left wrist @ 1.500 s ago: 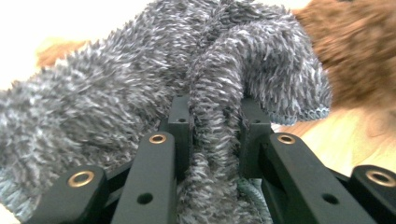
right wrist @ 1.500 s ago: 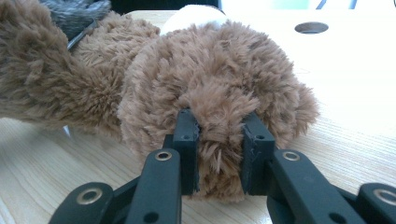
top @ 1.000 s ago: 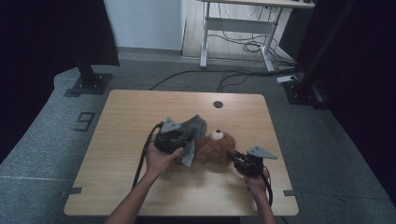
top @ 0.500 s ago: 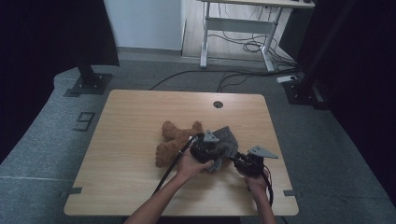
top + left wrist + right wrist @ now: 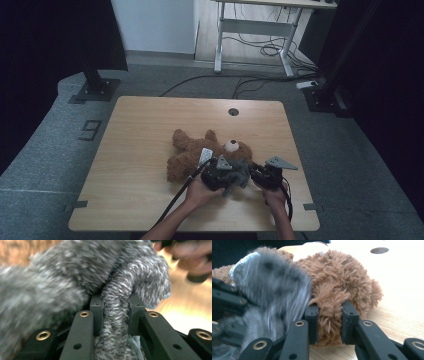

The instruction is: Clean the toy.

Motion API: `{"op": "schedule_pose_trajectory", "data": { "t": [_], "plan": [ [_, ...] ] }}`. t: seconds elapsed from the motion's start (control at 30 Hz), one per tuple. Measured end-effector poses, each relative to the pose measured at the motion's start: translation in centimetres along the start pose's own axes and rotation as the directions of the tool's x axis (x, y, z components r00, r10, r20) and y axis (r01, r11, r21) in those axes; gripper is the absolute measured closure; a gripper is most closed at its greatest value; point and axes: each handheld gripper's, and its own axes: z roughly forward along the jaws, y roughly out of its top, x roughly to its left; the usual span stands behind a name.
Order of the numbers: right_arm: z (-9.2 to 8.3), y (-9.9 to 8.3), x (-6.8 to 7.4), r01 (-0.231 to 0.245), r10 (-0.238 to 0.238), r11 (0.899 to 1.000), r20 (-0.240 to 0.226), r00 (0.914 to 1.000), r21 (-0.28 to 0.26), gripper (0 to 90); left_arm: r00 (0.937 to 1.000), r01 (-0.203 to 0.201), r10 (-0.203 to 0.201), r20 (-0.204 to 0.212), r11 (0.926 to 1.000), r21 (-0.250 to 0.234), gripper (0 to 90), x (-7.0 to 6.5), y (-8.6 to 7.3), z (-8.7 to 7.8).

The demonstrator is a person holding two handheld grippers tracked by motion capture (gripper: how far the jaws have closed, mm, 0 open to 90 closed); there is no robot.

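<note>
wooden table (image 5: 140,150) has bare room leftward; left gripper (image 5: 115,307) clamps grey knitted cloth (image 5: 75,272), right gripper (image 5: 329,312) clamps brown plush bear (image 5: 342,277)

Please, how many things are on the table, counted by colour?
Brown: 1, the teddy bear, pinched by the right tongs.
Grey: 1, the knitted cloth, clamped in the left tongs.
Total: 2.

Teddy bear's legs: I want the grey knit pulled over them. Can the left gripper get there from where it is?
Probably yes. The left gripper, shut on the grey knit, sits beside the teddy bear; the bear's legs at its far left lie uncovered on the table, nothing between.
</note>
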Motion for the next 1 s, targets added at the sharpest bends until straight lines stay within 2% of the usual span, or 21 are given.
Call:
{"op": "schedule_pose_trajectory", "data": {
  "t": [0.13, 0.23, 0.33, 0.43, 0.5, 0.57, 0.63, 0.67, 0.73, 0.83, 1.0],
  "plan": [
    [0.0, 0.0, 0.0, 0.001, -0.001, 1.0, -0.002, 1.0, -0.005, 72.0, 0.9993, 0.031, -0.03, 0.022, 0.9984, -0.047, 71.1, 0.1, -0.1, -0.8],
    [-0.1, 0.1, 0.0, 0.001, -0.001, 1.0, -0.003, 1.0, -0.004, 71.9, 0.9992, 0.028, -0.024, 0.032, 0.992, -0.123, 71.1, -0.1, 0.9, -2.3],
    [0.0, 0.1, 0.0, 0.0, 0.0, 1.0, -0.004, 1.0, -0.008, 71.9, 0.9998, 0.017, -0.017, 0.004, 0.9818, -0.189, 71.2, -0.3, 2.6, -3.8],
    [0.0, 0.0, 0.0, 0.001, -0.001, 1.0, -0.004, 1.0, -0.01, 71.9, 0.9989, 0.034, -0.04, -0.023, 0.9745, -0.222, 71.2, 0.1, 4.2, -4.3],
    [0.0, 0.0, 0.0, 0.002, -0.002, 1.0, -0.004, 1.0, -0.01, 71.9, 0.9979, 0.046, -0.055, -0.035, 0.9752, -0.216, 71.1, 0.6, 4.8, -4.0],
    [0.0, 0.0, 0.0, 0.004, -0.004, 1.0, -0.005, 1.0, -0.01, 71.9, 0.9973, 0.059, -0.066, -0.034, 0.9817, -0.181, 71.1, 0.9, 4.9, -3.0],
    [0.0, 0.0, 0.0, 0.001, -0.001, 1.0, -0.007, 1.0, -0.009, 71.9, 0.998, 0.045, -0.051, -0.038, 0.9898, -0.135, 71.2, 0.7, 4.5, -1.8],
    [0.0, 0.0, 0.0, 0.001, -0.001, 1.0, -0.007, 1.0, -0.008, 71.9, 0.9982, 0.044, -0.049, -0.036, 0.9913, -0.124, 71.2, 0.5, 4.0, -1.2],
    [0.0, 0.0, -0.1, 0.007, -0.007, 1.0, -0.004, 1.0, 0.0, 72.0, 0.9983, 0.048, -0.052, -0.026, 0.9909, -0.125, 71.3, 0.3, 3.2, -0.6],
    [0.0, -0.1, -0.2, 0.005, -0.005, 1.0, -0.007, 1.0, 0.003, 71.9, 0.9983, 0.055, -0.057, -0.014, 0.9902, -0.128, 71.3, 0.2, 2.4, -0.6],
    [0.0, -0.1, -0.2, 0.004, -0.004, 1.0, -0.004, 1.0, 0.001, 71.9, 0.9986, 0.053, -0.054, -0.003, 0.9939, -0.096, 71.3, -0.2, 0.6, -0.4]
  ]
}}
